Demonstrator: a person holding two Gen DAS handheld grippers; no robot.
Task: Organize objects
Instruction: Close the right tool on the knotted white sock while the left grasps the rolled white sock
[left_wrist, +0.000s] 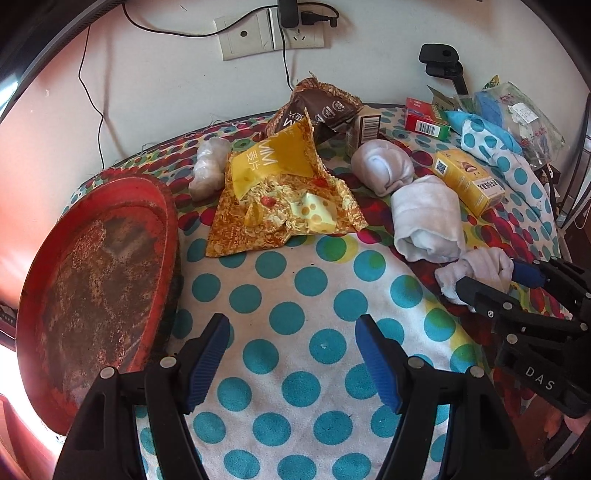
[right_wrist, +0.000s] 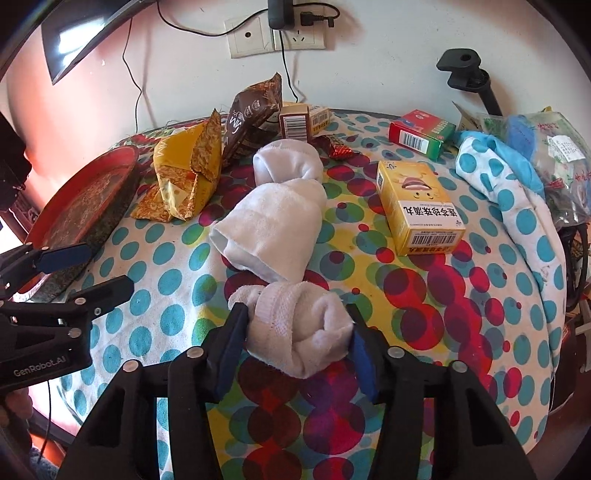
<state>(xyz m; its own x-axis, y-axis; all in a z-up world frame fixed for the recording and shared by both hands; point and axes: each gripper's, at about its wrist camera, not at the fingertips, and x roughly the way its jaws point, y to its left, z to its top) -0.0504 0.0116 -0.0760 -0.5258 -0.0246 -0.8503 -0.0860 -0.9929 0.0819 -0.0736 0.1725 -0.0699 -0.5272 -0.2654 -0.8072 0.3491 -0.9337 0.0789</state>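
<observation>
On dotted cloth (right_wrist: 155, 266): three rolled socks; right tool (right_wrist: 295, 332) pinching nearest sock (right_wrist: 299, 332); left tool (left_wrist: 291, 362) spread.

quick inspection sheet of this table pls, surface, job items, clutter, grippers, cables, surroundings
surface: polka-dot cloth, rumpled at right.
job's things: rolled white socks; yellow box; red-green box; snack bags; red tray, worn and empty.
clutter: plastic bags piled at the far right.
grippers: right gripper with jaws against the nearest sock; left gripper open over bare cloth.
cables: black cords from the wall socket.
surroundings: white wall, black clamp mount.
</observation>
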